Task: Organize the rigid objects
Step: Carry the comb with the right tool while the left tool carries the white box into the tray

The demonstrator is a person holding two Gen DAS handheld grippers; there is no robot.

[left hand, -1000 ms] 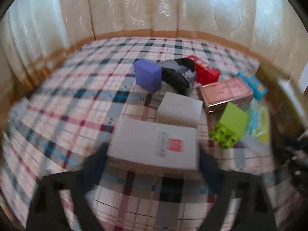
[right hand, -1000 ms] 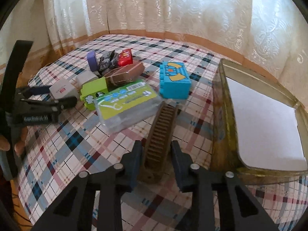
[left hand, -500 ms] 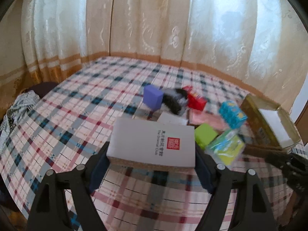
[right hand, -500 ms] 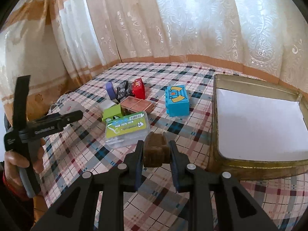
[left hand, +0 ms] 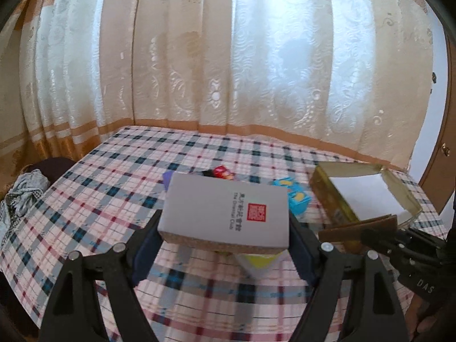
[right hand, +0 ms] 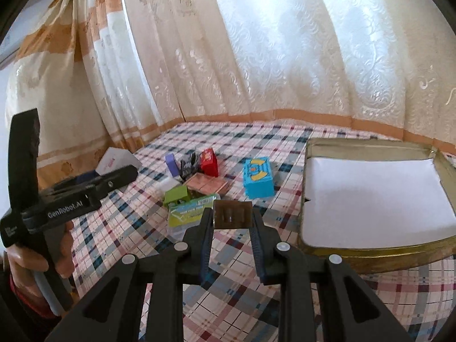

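The checked bedspread [right hand: 233, 293] covers the whole bed in front of the lace curtains [right hand: 285, 51], and everything to be sorted lies on it. Biggest of the lot is the open gold-sided box [right hand: 370, 252], white inside and empty as far as I can see, at the right of the bed.

Next in size, the white carton [left hand: 225, 213] with the red seal is clear of the bedspread, clamped by its two long sides in the left tool [left hand: 225, 245], whose jaws stand wide around it. In the right tool [right hand: 232, 222] a brown comb-like piece [right hand: 232, 213] sits end-on, pinched between jaws drawn nearly together; from the left camera it shows as a long brown strip just beside the gold box's near corner.

The remaining pile is left of the gold box: a blue block [right hand: 258, 179], a copper-pink tin [right hand: 208, 183], a clear case with a green label [right hand: 189, 209], a red packet [right hand: 209, 162], a green brick [right hand: 176, 195], a purple block [right hand: 171, 164] and a dark crumpled bundle [right hand: 188, 165].

To me this looks like the carrying step, both items lifted and bound for the gold box. The next move, I'd judge, calls for bringing each over the box's wall, lowering it flat onto the white floor, then releasing, keeping the two tools from crowding each other.
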